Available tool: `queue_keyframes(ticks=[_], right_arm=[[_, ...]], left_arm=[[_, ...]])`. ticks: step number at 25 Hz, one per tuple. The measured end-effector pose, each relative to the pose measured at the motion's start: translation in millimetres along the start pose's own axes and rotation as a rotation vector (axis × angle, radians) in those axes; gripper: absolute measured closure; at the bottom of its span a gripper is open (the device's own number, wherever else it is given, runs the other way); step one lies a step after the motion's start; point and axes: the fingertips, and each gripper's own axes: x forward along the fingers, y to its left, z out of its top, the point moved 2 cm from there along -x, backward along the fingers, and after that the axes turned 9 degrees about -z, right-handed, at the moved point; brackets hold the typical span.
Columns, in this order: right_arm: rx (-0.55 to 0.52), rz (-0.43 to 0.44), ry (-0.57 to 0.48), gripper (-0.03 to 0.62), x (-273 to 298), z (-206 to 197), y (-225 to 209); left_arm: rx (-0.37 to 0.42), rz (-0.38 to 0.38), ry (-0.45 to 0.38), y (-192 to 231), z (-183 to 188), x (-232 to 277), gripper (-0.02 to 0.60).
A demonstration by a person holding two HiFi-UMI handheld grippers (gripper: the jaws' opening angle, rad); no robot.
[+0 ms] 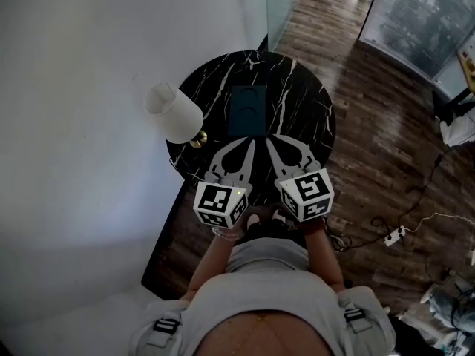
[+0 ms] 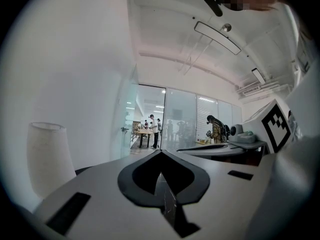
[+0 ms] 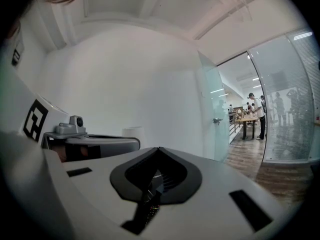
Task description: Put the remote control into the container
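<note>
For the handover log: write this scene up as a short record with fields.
surface: round black marble table
container: dark, rectangular, mid-table; contents unclear
lamp: white shade, at the table's left edge
left claw: shut, holding nothing, over the table's near side
right claw: shut, holding nothing, beside the left
remote control: cannot be made out in any view

Left claw (image 1: 248,144) and right claw (image 1: 270,141) hover side by side above the marble tabletop (image 1: 306,104), container (image 1: 248,110) just ahead, lamp (image 1: 172,113) left.
</note>
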Motion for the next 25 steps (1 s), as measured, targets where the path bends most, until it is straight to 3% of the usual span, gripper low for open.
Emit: queue_keyframes(ticks=[25], right_arm=[[0.007, 0.012, 0.046, 0.583, 0, -11, 1]], left_arm=[[-0.020, 0.026, 0.031, 7, -10, -3, 0.574]])
